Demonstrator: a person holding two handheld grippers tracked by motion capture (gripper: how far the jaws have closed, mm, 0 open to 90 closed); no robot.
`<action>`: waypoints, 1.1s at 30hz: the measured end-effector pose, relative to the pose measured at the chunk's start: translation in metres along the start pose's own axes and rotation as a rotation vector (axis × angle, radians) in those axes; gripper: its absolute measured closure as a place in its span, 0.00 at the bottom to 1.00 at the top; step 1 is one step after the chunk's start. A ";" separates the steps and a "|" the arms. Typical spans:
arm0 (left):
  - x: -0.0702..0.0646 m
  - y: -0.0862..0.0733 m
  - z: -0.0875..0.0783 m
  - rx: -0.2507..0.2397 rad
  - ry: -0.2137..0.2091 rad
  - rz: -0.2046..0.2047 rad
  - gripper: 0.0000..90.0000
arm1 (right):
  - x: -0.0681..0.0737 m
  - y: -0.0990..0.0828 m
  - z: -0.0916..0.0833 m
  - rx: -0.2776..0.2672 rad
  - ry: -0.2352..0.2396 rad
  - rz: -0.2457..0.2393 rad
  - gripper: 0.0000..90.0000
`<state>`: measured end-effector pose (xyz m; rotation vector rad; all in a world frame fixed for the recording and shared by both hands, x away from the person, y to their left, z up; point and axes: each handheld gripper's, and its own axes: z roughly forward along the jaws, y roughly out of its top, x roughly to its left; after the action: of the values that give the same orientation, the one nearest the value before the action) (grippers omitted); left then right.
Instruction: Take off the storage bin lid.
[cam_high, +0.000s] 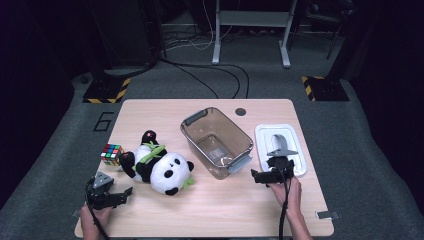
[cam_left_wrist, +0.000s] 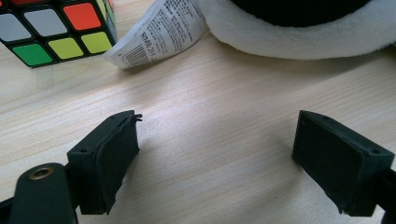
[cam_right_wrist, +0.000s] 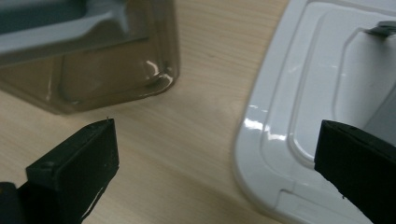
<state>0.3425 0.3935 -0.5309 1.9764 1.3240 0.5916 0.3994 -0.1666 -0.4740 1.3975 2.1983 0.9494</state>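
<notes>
The white lid (cam_high: 280, 145) is what the right tool (cam_high: 274, 165) is hanging over right now. It's a glossy, rounded-rectangle plastic thing with stepped ridges pressed into it and a grey latch piece on top, lying flat on the bench (cam_high: 210, 210) at roughly 3 o'clock from the middle. In the right gripper view the lid's (cam_right_wrist: 280, 121) shiny rim is sitting between the two black jaws, one jaw over the wood and the other over the white plastic. The jaws are standing wide apart and aren't pinching anything, so that tool (cam_right_wrist: 217, 154) is released.

Just at 9 o'clock from the lid, the clear tub (cam_high: 216, 140) is sitting at an angle: smoky see-through plastic, rounded corners, grey clips at both short ends, apart from the lid with a strip of wood showing between them.

Further out at 9 o'clock the plush panda (cam_high: 159, 167) is lying on its side, fuzzy black and white with green bits. The colour cube (cam_high: 111, 154) is sitting just beside it, glossy stickered squares.

The left tool (cam_high: 116, 192) is resting down at about 8 o'clock, released too, its foam-padded jaws spread with only bare pale woodgrain between them (cam_left_wrist: 215, 149). Its own view is also catching the panda's paper tag (cam_left_wrist: 156, 32) next to the cube (cam_left_wrist: 56, 30).
</notes>
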 end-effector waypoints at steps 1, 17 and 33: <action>0.000 0.000 0.000 0.000 0.000 0.000 0.15 | 0.008 -0.005 0.003 0.010 0.016 -0.008 0.00; 0.000 0.001 0.000 0.005 -0.002 -0.003 0.15 | 0.038 -0.043 0.030 0.041 0.059 -0.092 0.00; 0.000 0.000 0.000 0.003 0.000 -0.003 0.15 | 0.041 -0.051 0.031 -0.009 0.033 -0.101 0.00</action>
<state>0.3425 0.3933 -0.5305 1.9765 1.3286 0.5879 0.3676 -0.1336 -0.5300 1.2620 2.2630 0.9515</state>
